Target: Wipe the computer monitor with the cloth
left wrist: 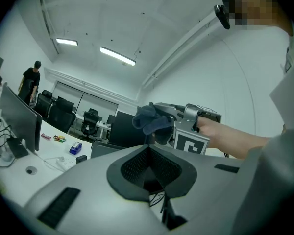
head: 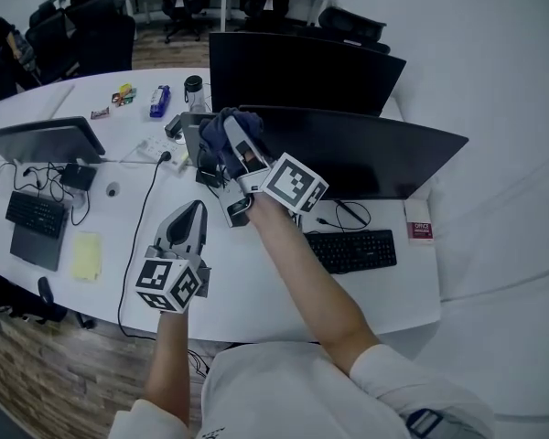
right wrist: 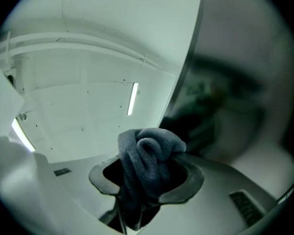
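My right gripper [head: 234, 143] is shut on a bunched dark blue cloth [head: 222, 126], held up at the top left corner of the front black monitor [head: 375, 158]. In the right gripper view the cloth [right wrist: 146, 163] fills the jaws, and the dark screen [right wrist: 235, 82] lies close on the right. I cannot tell whether cloth and screen touch. My left gripper [head: 192, 210] hovers lower and nearer over the white desk [head: 256, 291], shut with nothing in it. The left gripper view looks past its own joined jaws at the cloth [left wrist: 151, 119] in the right gripper.
A second monitor [head: 302, 71] stands behind the first. A black keyboard [head: 352, 250] and a red box [head: 419, 222] lie below the front monitor. Further left are a laptop [head: 48, 140], another keyboard [head: 35, 213], a yellow pad [head: 86, 256], cables and a power strip [head: 154, 149].
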Tool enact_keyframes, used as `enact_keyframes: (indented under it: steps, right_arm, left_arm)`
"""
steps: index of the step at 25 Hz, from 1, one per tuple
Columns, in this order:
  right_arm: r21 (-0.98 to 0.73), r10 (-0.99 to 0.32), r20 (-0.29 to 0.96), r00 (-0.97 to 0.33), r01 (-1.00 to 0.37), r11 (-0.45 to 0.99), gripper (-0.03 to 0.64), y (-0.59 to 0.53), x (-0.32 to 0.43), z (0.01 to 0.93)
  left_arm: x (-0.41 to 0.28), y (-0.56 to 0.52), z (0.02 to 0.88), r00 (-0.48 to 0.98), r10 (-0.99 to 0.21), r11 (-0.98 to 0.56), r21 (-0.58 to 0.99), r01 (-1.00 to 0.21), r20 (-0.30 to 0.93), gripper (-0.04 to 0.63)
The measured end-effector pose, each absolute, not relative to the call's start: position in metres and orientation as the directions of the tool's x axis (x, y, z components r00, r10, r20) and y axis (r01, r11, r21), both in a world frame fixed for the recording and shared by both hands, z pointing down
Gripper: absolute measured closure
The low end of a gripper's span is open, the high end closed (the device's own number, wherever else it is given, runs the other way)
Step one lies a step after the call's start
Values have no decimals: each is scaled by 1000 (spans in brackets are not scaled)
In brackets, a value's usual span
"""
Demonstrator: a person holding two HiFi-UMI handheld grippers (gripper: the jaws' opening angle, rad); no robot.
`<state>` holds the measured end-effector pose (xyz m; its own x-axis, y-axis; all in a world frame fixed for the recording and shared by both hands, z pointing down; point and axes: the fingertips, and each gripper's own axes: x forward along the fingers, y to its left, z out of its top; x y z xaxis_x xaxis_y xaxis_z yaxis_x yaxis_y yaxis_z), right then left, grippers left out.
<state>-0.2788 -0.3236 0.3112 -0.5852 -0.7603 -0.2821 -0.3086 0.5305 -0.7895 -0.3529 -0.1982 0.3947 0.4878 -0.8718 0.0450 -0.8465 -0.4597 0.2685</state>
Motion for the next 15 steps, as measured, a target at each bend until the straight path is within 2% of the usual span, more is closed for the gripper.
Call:
enact_keyframes:
  steps: [7, 15]
  right_arm:
    - [-721, -753, -327, -571, -364, 589, 443, -321, -266, 274]
    - [-450, -778, -301, -551, -637, 625, 443, -320, -241, 239]
  left_arm:
    - [-352, -198, 390, 495, -868, -469, 266, -842, 37, 584]
    - [-338, -196, 391, 519, -854, -492, 270, -828, 33, 584]
